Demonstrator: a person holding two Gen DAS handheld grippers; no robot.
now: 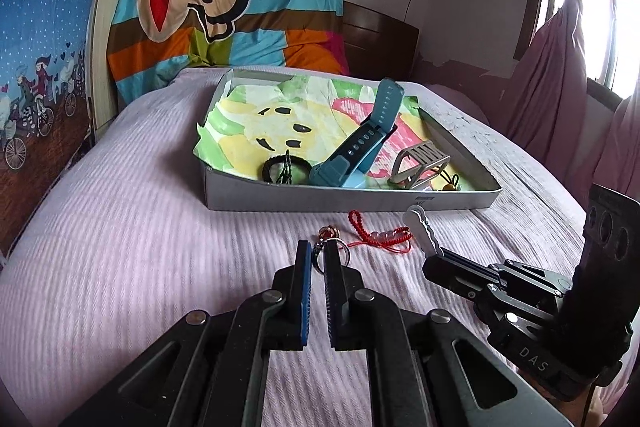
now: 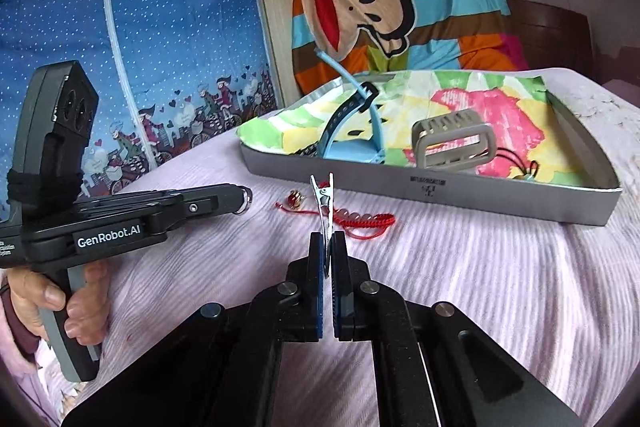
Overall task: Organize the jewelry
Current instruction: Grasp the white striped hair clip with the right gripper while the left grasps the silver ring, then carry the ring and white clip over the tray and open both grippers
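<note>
My left gripper (image 1: 318, 247) is shut on a small metal ring (image 1: 343, 254), which sticks out past its tips just above the pink bedspread. In the right wrist view the same ring (image 2: 245, 200) shows at the left gripper's (image 2: 236, 201) tip. My right gripper (image 2: 328, 239) is shut on a silver toothed hair clip (image 2: 326, 203) that points up and forward. On the bedspread between the grippers and the tray lie a red cord bracelet with pink beads (image 2: 360, 219) and a small red-gold charm (image 2: 296, 199). The grey tray (image 2: 440, 195) stands just beyond them.
The tray (image 1: 320, 201) is lined with coloured paper and holds a blue watch (image 1: 360, 143), a grey metal band (image 1: 420, 163), a black hair tie (image 1: 280, 167) and a small corded charm (image 1: 450, 185). A striped cartoon blanket hangs behind it. A hand (image 2: 80, 291) grips the left handle.
</note>
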